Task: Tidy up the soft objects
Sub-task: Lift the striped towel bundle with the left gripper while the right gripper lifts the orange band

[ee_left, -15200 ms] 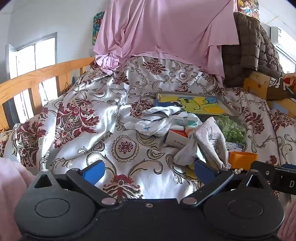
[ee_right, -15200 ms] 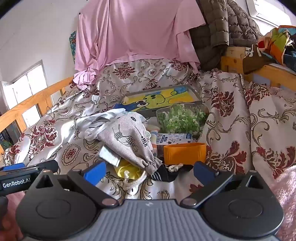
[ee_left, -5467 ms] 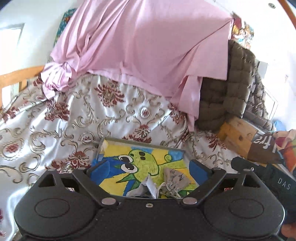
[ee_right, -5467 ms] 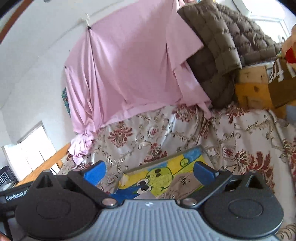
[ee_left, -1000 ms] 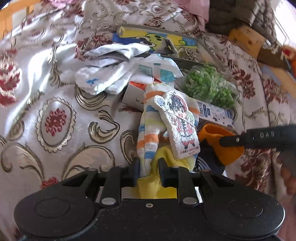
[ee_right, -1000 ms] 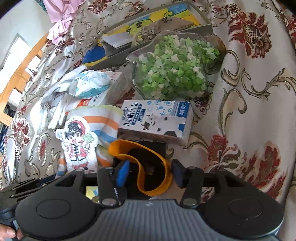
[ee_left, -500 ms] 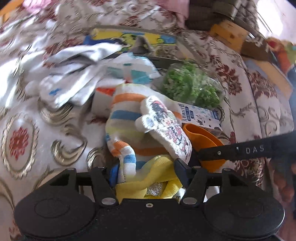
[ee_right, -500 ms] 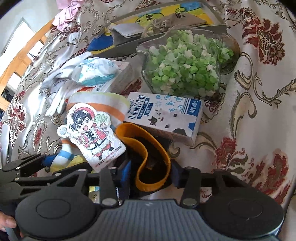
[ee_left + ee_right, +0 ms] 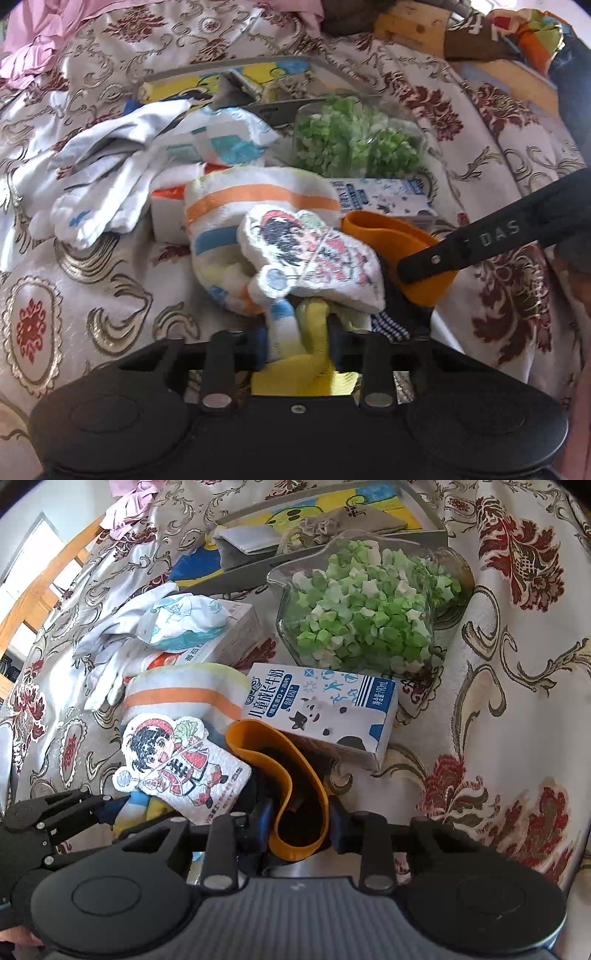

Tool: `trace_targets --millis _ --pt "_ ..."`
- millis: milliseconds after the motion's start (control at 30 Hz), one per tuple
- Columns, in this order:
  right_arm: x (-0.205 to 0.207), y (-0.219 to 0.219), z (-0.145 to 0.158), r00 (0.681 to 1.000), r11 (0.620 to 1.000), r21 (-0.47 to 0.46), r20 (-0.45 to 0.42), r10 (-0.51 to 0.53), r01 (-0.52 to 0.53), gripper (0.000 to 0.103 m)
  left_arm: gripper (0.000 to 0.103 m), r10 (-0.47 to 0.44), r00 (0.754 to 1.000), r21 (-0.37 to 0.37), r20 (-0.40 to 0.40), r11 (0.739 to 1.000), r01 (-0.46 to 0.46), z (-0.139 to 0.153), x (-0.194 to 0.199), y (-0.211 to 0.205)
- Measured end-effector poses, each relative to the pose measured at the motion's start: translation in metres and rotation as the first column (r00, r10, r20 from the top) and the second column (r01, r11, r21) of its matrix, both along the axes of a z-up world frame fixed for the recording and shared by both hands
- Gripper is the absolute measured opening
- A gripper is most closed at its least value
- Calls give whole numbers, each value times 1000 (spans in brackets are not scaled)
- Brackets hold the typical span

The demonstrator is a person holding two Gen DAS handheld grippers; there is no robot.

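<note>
On the bed with the flowered cover lies a small heap of things. The left claw is closing on the yellow cloth and the end of the striped towel, which sit between its fingers. On this towel rests a white cartoon patch. The right claw is also closing, and the orange band stands pinched between its blue pads, a dark cloth under it. Just behind the band lies a milk carton, touching it. Behind the carton is a glass bowl of green paper stars. White gloves lie to the left, near a tissue box. Farther back is a tray holding a grey pouch.
</note>
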State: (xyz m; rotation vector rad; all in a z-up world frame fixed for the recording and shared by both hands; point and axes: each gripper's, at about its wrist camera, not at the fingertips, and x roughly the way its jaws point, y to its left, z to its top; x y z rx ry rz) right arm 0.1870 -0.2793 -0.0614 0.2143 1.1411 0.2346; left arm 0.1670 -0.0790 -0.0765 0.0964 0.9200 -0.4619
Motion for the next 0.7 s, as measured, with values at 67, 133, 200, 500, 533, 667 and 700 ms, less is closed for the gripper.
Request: trace_targets --millis 67,133,200,500,533,667,700 --pt "-1 0 2 1000 1000 -5 11 2 -1 28 21 2 1000 -7 10 1000 -2 2 -2 1" --pt "-3 -2 5 999 1000 -6 31 -7 7 27 18 10 999 -12 37 1000 -10 7 -5 3" --pt "-4 -5 9 999 1000 0 52 -17 17 25 17 26 997 -6 78 1000 -26 13 -9 4" --pt "-21 -8 38 969 998 64 246 3 -20 23 15 6 943 172 334 983 -67 37 -39 -2" --pt "-23 -8 40 964 998 67 267 3 -22 23 15 15 940 178 341 981 -80 39 -41 -1" --pt "-23 -8 46 947 998 68 321 -6 -17 23 15 56 921 236 385 959 -157 41 -43 3" --pt "-22 -8 46 946 998 68 325 -9 -14 24 15 69 918 242 390 954 -175 41 -42 4"
